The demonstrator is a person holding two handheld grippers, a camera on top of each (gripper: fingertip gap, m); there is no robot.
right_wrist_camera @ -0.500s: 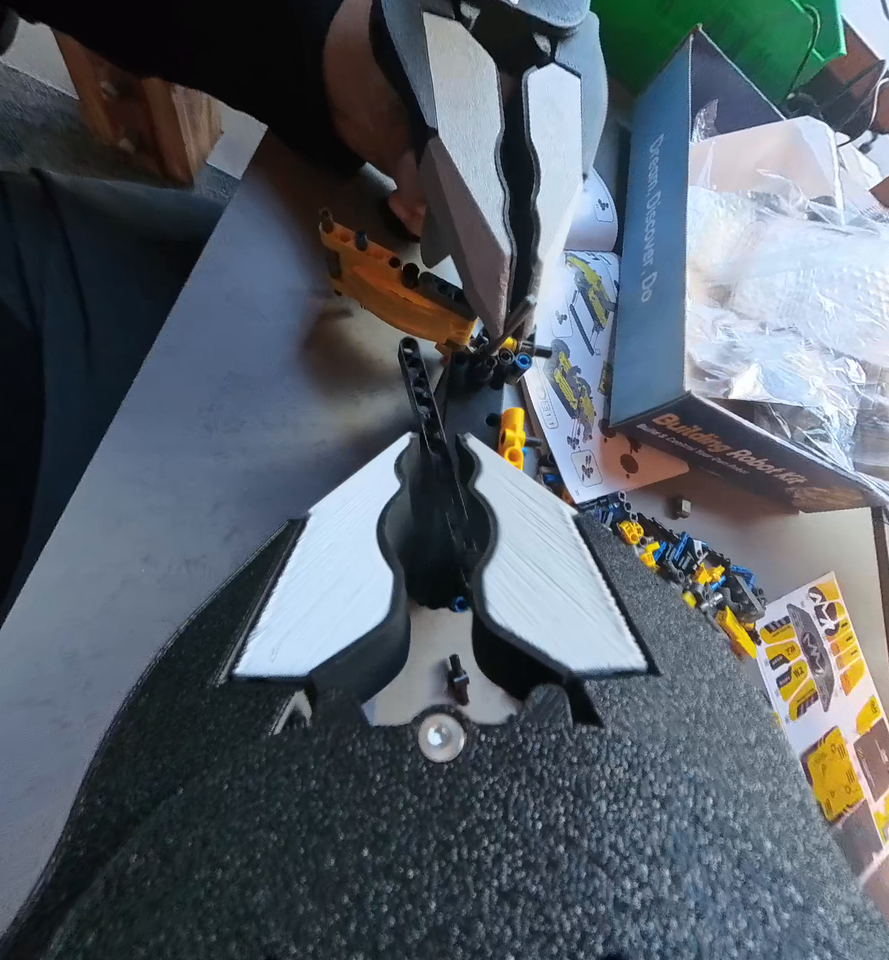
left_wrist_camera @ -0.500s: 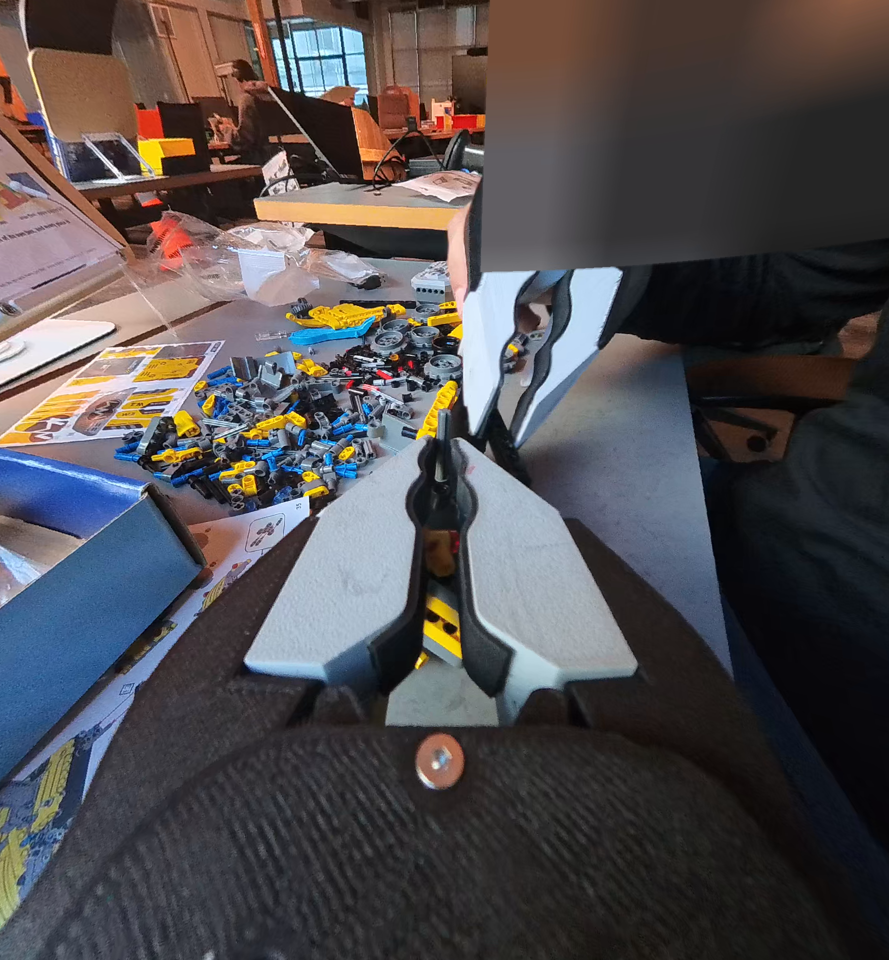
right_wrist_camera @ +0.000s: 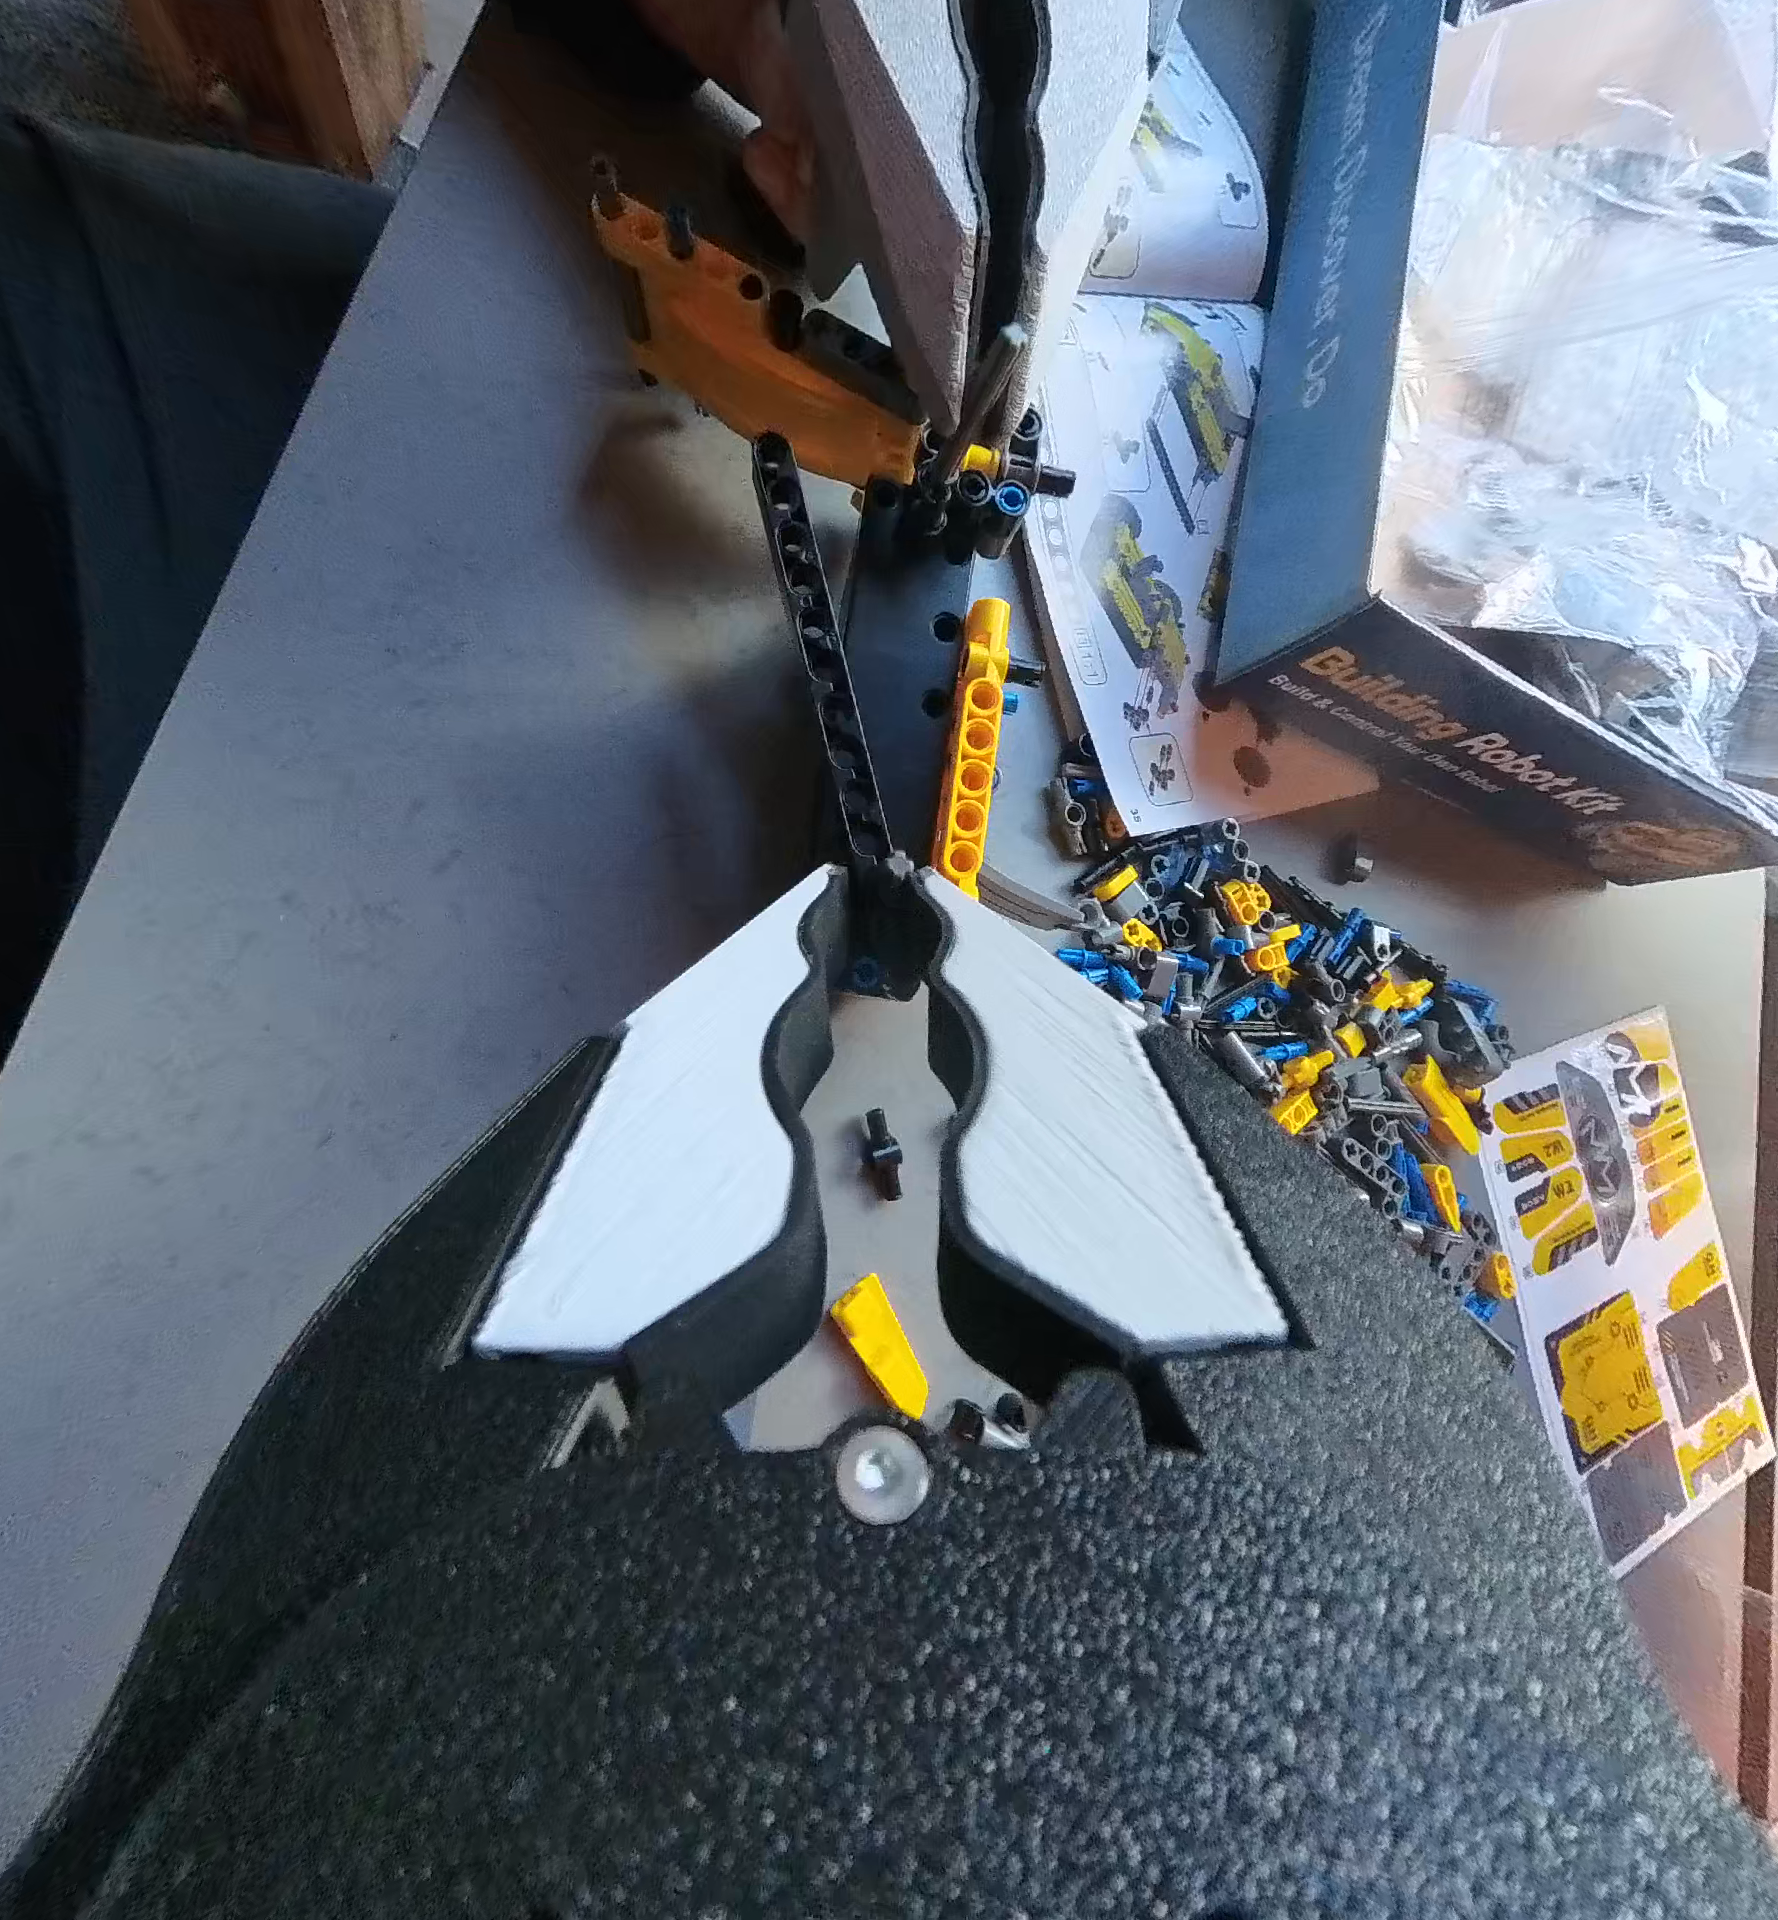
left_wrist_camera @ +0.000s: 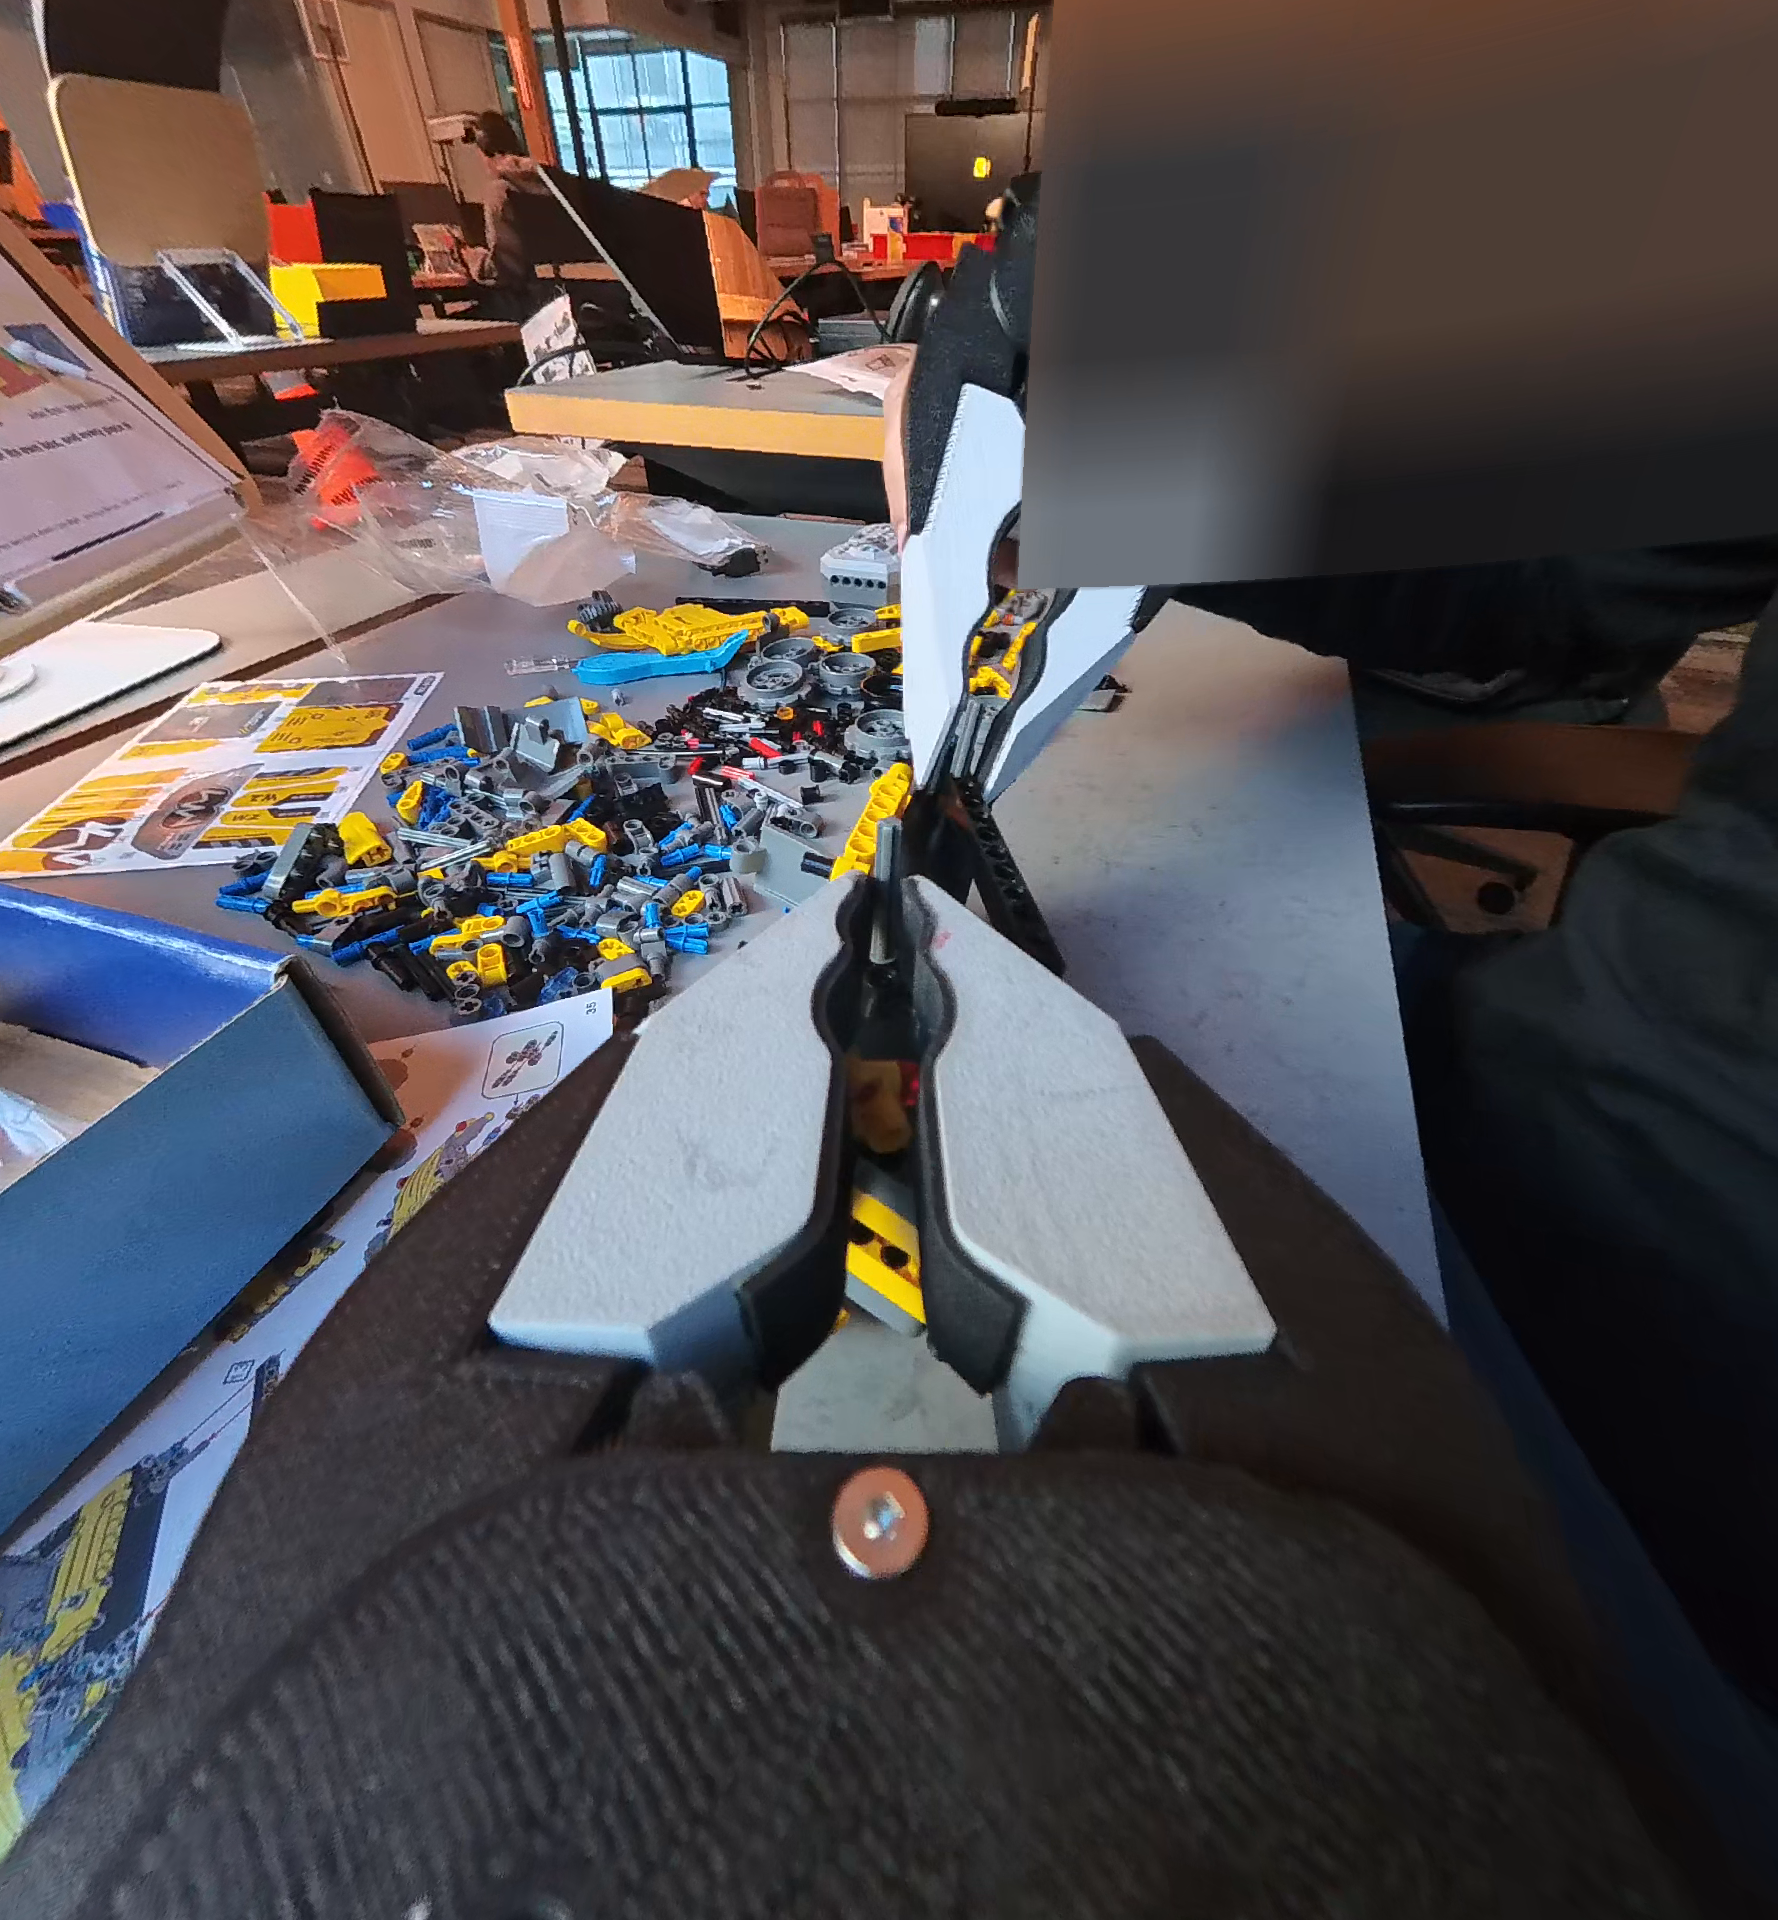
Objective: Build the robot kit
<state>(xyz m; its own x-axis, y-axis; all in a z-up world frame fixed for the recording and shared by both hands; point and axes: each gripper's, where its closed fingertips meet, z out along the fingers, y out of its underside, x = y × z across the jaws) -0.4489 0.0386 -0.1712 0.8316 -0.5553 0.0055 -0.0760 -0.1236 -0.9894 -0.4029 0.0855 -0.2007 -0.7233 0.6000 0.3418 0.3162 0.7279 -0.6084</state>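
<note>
My left tongs (left_wrist_camera: 885,894) pinch a thin grey rod (left_wrist_camera: 883,883). My right tongs (right_wrist_camera: 880,883) squeeze a long black beam (right_wrist_camera: 820,665) standing up from the grey tabletop (right_wrist_camera: 345,831), beside the pile of small pieces (right_wrist_camera: 1300,997).

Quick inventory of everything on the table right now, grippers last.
grey axle: one, clamped in the left gripper's tips
black holed beam: one, clamped in the right gripper's tips
black-and-yellow assembly: one, between the grippers
loose parts pile: many, blue, yellow, grey, black
sticker sheet: one, yellow
instruction booklet: one, white, open
box: one, blue
table: grey
left gripper: shut
right gripper: shut
</note>
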